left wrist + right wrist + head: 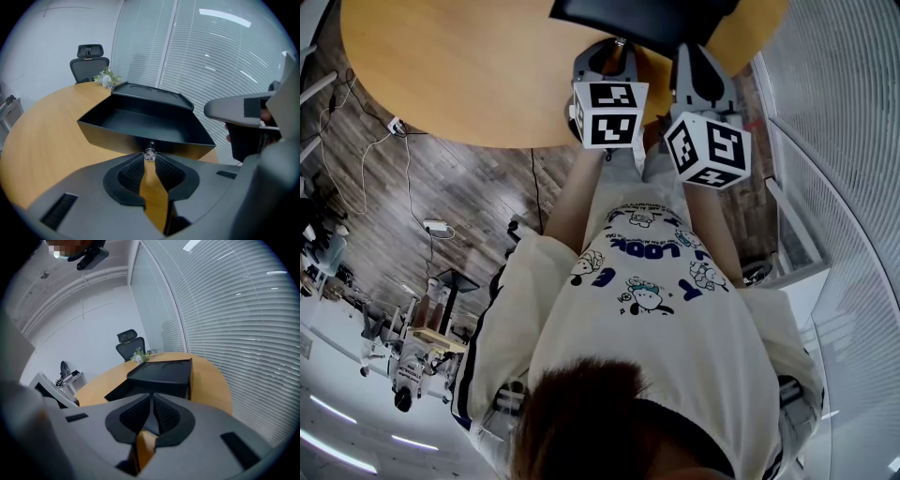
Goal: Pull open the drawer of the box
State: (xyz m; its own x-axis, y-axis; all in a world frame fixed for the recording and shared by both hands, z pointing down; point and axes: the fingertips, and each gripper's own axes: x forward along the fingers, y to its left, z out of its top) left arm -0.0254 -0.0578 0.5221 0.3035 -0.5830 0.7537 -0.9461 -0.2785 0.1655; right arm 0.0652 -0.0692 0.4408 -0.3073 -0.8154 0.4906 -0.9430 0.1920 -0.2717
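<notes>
A black box (152, 93) stands on the round wooden table (42, 136), and its drawer (140, 123) is pulled out toward me. The drawer is empty inside. My left gripper (150, 157) is shut on the small clear knob (150, 153) at the middle of the drawer's front. My right gripper (151, 398) is shut with nothing between its pads, right in front of the box (164, 373); whether it touches the box I cannot tell. In the head view both grippers, the left gripper (614, 47) and the right gripper (698, 61), reach up to the box (647, 23) at the table's near edge.
A black office chair (90, 61) and a small bunch of flowers (107, 77) are at the table's far side. Window blinds (220, 61) run along the right. Cables (394, 127) lie on the wooden floor to my left.
</notes>
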